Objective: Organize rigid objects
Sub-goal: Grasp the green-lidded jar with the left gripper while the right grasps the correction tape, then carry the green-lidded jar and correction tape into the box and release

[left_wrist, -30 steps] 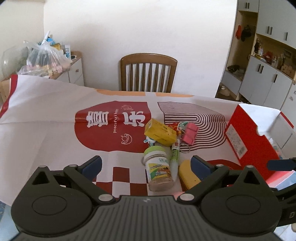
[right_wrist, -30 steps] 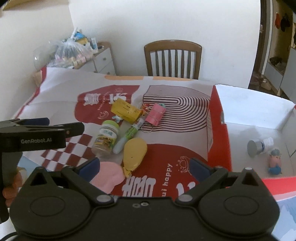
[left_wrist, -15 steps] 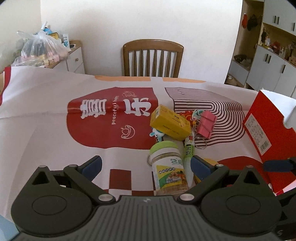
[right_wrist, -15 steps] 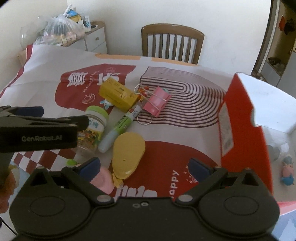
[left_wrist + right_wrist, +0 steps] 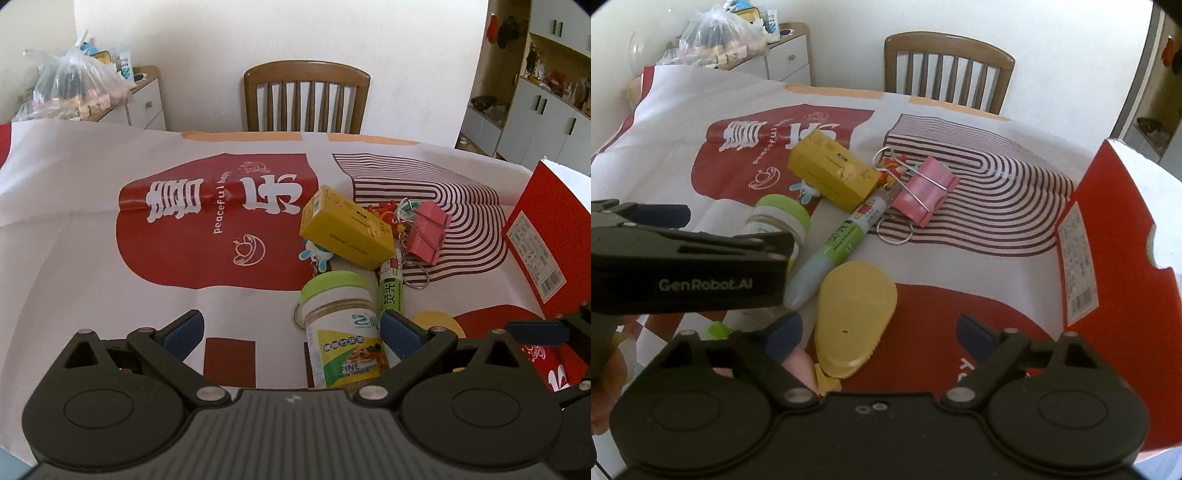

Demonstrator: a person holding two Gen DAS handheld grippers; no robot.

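A pile lies mid-table: a green-lidded jar (image 5: 341, 325) on its side, a yellow box (image 5: 345, 228), a green marker (image 5: 392, 291), a pink binder clip (image 5: 428, 230) and a yellow flat oval piece (image 5: 855, 314). My left gripper (image 5: 291, 330) is open and empty; the jar lies between its fingers, close to the right one. In the right wrist view the jar (image 5: 779, 221) is partly hidden behind the left gripper's body. My right gripper (image 5: 879, 334) is open and empty, with the yellow oval piece between its fingers.
A red and white cardboard box (image 5: 1108, 236) stands open at the right. A printed red and white cloth (image 5: 110, 258) covers the table. A wooden chair (image 5: 306, 99) stands at the far side. A white cabinet with a plastic bag (image 5: 74, 88) stands back left.
Both grippers have moved forward and lower toward the pile. The jar now sits between the left fingers and the yellow oval piece between the right fingers.
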